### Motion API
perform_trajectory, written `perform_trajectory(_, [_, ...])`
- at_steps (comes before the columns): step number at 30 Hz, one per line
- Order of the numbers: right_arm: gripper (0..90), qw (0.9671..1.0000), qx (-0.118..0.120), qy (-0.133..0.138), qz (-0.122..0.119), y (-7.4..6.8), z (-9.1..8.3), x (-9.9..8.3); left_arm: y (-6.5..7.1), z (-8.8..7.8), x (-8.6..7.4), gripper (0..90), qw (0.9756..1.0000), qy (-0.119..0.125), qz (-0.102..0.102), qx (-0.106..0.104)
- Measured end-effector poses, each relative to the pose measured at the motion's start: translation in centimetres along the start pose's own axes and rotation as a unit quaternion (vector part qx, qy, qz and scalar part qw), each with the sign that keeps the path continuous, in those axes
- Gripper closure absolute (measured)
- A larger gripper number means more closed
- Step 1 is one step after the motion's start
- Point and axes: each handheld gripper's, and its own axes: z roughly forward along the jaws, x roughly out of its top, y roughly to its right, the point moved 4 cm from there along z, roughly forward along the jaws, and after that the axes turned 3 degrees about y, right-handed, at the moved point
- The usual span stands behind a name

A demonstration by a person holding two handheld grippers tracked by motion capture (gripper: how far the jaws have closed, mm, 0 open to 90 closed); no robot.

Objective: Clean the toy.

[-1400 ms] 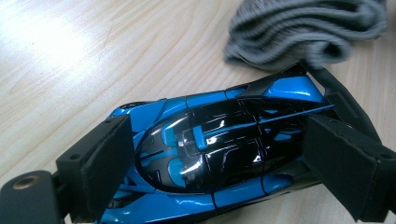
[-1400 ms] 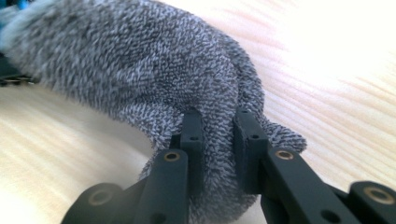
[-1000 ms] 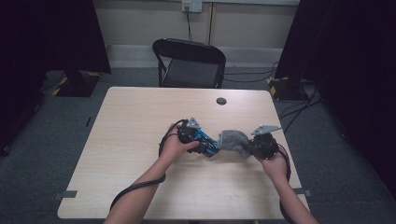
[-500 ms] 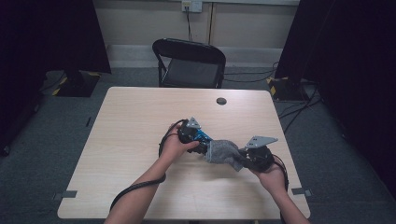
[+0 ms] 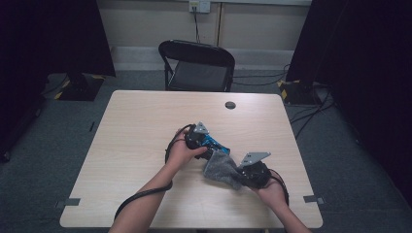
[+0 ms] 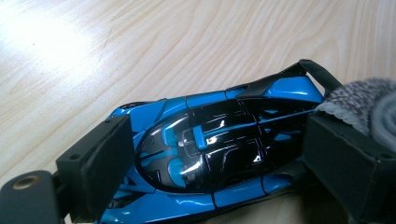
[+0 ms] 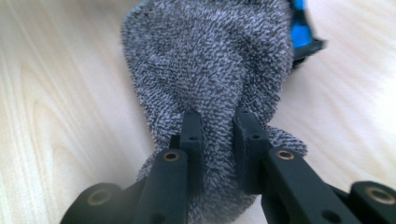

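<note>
A person seated at a pale wooden desk (image 5: 145,126) wipes a toy car (image 6: 210,149) with a grey cloth (image 7: 201,70), a two-jaw claw in each hand. The left claw (image 5: 206,145) is clamped across the car's body, its black jaws pressing the flanks from either side and pinning the model low over the desk near the middle of the tabletop. The right claw (image 7: 217,135) has its jaws drawn tight together on a bunched fold of the cloth, which lies on the desk with its far end lapping against the tail of the car.

Judging by the scene, the job is well under way but not finished: the car is secured and the cloth is at one end of it, while the roof and nose seen from the left gripper view lie bare of cloth. Whether those panels have been wiped cannot be told; they look glossy and free of marks.

The car is a low, wedge-shaped sports model in bright blue and black, hard and lacquered, throwing sharp white highlights off its curved canopy. The cloth is its opposite: soft, looped terry in mottled grey, crumpled into a rounded mound with a scalloped edge. The desk is smooth light laminate with a fine wood grain and a small dark round grommet (image 5: 230,105) toward its far edge. A black folding chair (image 5: 197,65) stands beyond it.
</note>
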Motion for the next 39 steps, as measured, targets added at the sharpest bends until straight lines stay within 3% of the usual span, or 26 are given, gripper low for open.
perform_trajectory(5, [76.0,0.9999,0.015,-0.003,-0.005,-0.6,0.5,0.1,0.0,0.0,0.0,9.2,1.0,0.003,0.0,0.0])
perform_trajectory(6, [76.1,0.9995,0.03,-0.007,-0.002,-0.8,0.8,0.0,0.0,0.0,0.0,9.2,1.0,0.003,0.0,0.0])
perform_trajectory(11, [76.0,0.9984,0.054,-0.018,-0.004,-1.2,1.3,-0.3,0.0,0.0,0.0,9.2,1.0,0.002,0.002,-0.001])
perform_trajectory(17, [76.1,0.9983,0.049,-0.03,0.0,-1.0,1.5,-0.4,0.0,0.0,0.0,9.2,1.0,0.002,0.001,0.0])
perform_trajectory(20, [76.2,0.9957,0.084,-0.033,-0.02,-1.4,1.3,-0.3,0.0,0.0,0.0,9.2,1.0,0.002,0.002,0.0])
perform_trajectory(24, [76.1,0.9952,0.086,-0.039,-0.023,-1.8,1.3,-0.5,0.0,0.0,0.0,9.3,1.0,0.001,0.002,0.0])
perform_trajectory(25, [76.0,0.9954,0.088,-0.036,-0.014,-1.6,1.3,-0.5,0.0,0.0,0.0,9.2,1.0,0.002,0.002,0.0])
perform_trajectory(35, [76.1,0.9981,0.041,-0.044,0.008,-0.3,1.3,-0.7,0.0,0.0,0.0,9.2,1.0,0.003,0.002,0.0])
perform_trajectory(39, [76.2,0.9984,0.024,-0.047,0.022,0.9,0.9,-1.0,0.0,0.0,0.0,9.2,1.0,0.002,0.002,0.0])
